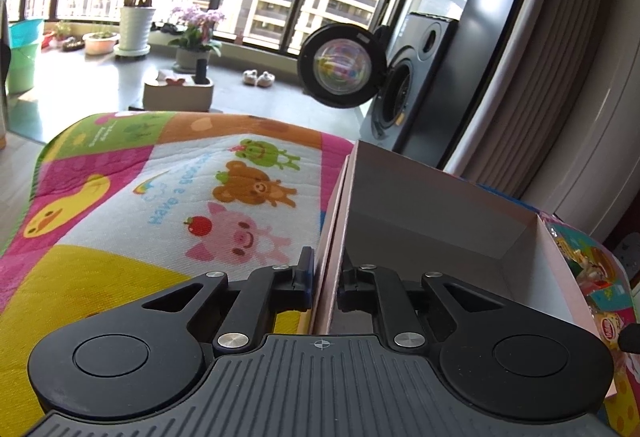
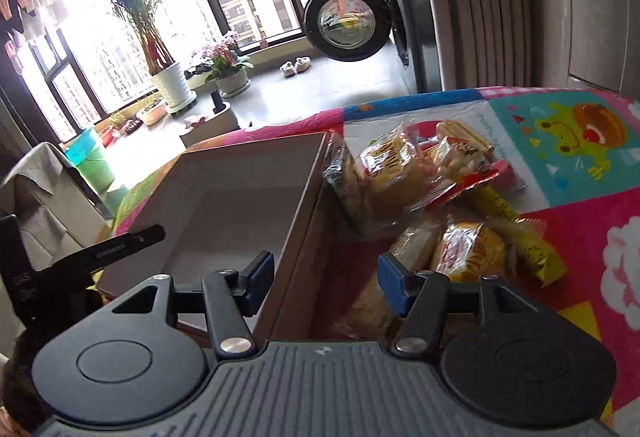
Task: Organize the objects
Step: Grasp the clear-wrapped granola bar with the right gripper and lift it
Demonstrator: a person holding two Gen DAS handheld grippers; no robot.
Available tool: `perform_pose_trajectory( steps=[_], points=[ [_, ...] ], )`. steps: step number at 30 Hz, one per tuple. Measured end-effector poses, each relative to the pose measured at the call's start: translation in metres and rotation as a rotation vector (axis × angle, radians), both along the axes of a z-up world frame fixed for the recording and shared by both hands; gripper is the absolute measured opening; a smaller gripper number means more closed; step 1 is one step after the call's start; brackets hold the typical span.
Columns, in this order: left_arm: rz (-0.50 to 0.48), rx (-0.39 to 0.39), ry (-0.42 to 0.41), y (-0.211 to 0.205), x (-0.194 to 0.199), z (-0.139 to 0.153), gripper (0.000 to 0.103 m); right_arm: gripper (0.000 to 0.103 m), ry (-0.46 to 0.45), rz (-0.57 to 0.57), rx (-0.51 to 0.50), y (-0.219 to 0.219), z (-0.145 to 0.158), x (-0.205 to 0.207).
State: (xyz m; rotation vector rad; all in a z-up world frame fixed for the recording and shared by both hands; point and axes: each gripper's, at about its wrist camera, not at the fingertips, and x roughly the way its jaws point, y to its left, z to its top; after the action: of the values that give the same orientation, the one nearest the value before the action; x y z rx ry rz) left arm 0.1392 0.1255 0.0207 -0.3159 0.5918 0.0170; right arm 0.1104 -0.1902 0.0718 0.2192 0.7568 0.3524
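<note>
An open pink cardboard box (image 1: pixel 420 205) with a white, empty inside stands on the colourful play mat (image 1: pixel 120 197). My left gripper (image 1: pixel 326 277) is shut on the box's left wall, one finger outside and one inside. In the right wrist view the same box (image 2: pixel 240 173) sits left of a heap of snack packets (image 2: pixel 400 165) in yellow, red and clear wrappers. My right gripper (image 2: pixel 326 283) is open and straddles the box's right wall without touching it: left finger inside the box, right finger over the packets. A few snack packets (image 1: pixel 592 269) show past the box's far right wall.
The mat (image 2: pixel 580 217) covers a raised surface that drops off to the floor beyond. A washing machine with its round door (image 1: pixel 340 65) swung open stands behind, beside curtains. Potted plants (image 2: pixel 168 77) line the window. A black part of the other gripper (image 2: pixel 116 247) pokes in at the left.
</note>
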Motion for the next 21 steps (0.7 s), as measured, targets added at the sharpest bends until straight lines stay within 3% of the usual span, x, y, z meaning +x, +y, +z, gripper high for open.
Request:
perform_pose_trajectory(
  steps=[2,5,8,11,13,16,21],
  points=[
    [0.006,0.001,-0.003,0.0,-0.002,0.0,0.013,0.072,-0.062,0.056,-0.071,0.017,0.0,-0.019],
    [0.013,-0.005,-0.004,0.0,-0.004,0.0,0.013,0.074,-0.108,0.137,-0.219,0.04,-0.011,-0.038],
    [0.015,-0.008,-0.004,0.0,-0.005,-0.001,0.013,0.074,-0.163,0.108,-0.383,0.059,-0.024,-0.041],
    [0.014,0.001,-0.008,-0.001,-0.005,-0.001,0.016,0.074,-0.199,0.04,-0.423,0.064,-0.031,-0.03],
    [0.019,0.019,-0.018,-0.003,-0.005,-0.002,0.017,0.074,-0.191,0.018,-0.406,0.062,-0.031,-0.024],
    [0.016,0.008,-0.024,-0.002,-0.005,-0.002,0.017,0.074,-0.153,0.044,-0.269,0.043,-0.02,-0.028],
    [0.016,0.0,-0.024,-0.001,-0.004,-0.003,0.017,0.073,-0.108,-0.113,-0.156,-0.002,-0.009,-0.035]
  ],
)
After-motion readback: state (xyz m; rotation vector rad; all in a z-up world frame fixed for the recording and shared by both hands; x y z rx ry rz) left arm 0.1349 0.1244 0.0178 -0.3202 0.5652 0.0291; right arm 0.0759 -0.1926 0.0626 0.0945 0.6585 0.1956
